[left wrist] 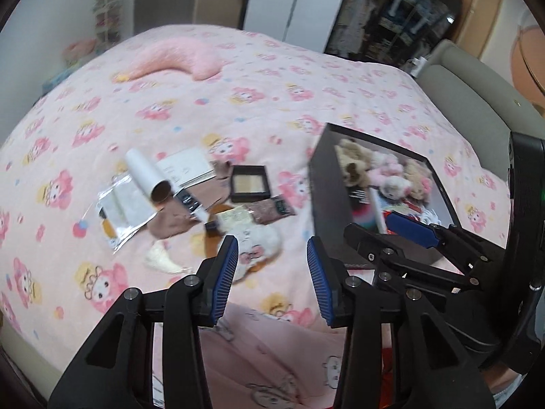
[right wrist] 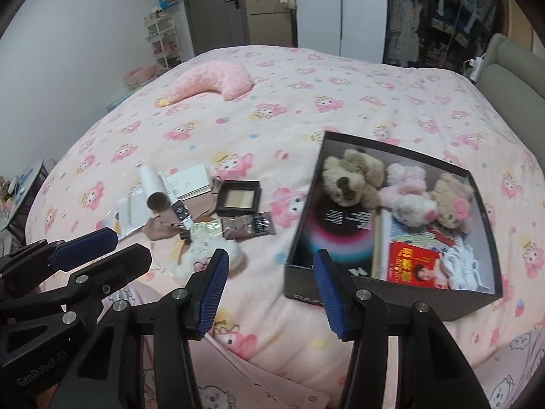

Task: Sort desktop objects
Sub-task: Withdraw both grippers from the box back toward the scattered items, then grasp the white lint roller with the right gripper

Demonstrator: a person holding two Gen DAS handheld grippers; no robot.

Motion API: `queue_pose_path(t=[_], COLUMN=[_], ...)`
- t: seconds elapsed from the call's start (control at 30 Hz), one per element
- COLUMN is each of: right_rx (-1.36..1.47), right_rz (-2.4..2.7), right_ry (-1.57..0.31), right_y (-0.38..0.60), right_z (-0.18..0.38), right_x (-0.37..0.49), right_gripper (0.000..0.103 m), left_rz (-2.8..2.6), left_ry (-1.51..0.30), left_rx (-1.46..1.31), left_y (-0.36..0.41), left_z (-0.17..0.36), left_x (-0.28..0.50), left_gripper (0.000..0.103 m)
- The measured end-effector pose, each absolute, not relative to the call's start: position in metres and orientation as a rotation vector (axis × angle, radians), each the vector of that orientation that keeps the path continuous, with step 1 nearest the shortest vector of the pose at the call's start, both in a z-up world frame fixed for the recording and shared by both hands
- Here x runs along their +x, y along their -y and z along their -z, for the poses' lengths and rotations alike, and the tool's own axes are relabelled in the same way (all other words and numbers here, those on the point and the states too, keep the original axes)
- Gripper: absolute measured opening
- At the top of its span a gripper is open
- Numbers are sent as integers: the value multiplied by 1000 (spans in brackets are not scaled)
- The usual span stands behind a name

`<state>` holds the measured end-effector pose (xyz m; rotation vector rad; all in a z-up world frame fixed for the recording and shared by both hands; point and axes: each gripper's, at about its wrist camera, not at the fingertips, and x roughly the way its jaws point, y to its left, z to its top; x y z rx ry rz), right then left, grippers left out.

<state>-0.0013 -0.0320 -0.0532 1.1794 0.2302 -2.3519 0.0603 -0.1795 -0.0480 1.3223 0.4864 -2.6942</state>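
Jaws of the left gripper (left wrist: 272,266) and right gripper (right wrist: 270,284) are held apart, gripping nothing. The white tube (right wrist: 152,185) is laid on the bedspread (right wrist: 306,109), its long axis running away from the cameras and its dark open end turned toward them.

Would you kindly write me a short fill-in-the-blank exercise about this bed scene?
1. The soft toys lie inside a black ____.
2. The crescent pillow on the bed is ____ in colour.
3. Both the left tool and the right tool are holding ____.

Missing words: box; pink; nothing
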Motion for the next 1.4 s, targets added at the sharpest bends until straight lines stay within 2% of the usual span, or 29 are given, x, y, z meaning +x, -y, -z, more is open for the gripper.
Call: queue_pose_path(t=[0.27, 0.4, 0.6, 0.87, 1.27, 1.4], right_rx=[1251, 1261, 1325, 1310, 1448, 1458], right_rz=[2216, 2114, 1921, 1929, 1771, 1754], right_ry=[-306, -357, -306, -358, -167, -121], right_y=[99, 130, 170, 212, 257, 263], right_z=[79, 95, 117, 136, 179, 184], right_x=[-17, -19, -30, -58, -97, -105], right_gripper=[49, 49, 49, 49, 48, 44], left_rz=[2571, 2524, 2413, 2363, 2446, 2451], left_ry=[-644, -721, -850, -1025, -1052, -1093], left_rx=[1308, 1300, 1255, 1202, 1123, 1223], left_y=[238, 267, 323, 383, 451, 446], left_z=[77, 93, 122, 154, 175, 188], left_x=[62, 68, 72, 45, -70, -77], left_gripper=[39, 45, 45, 45, 48, 43])
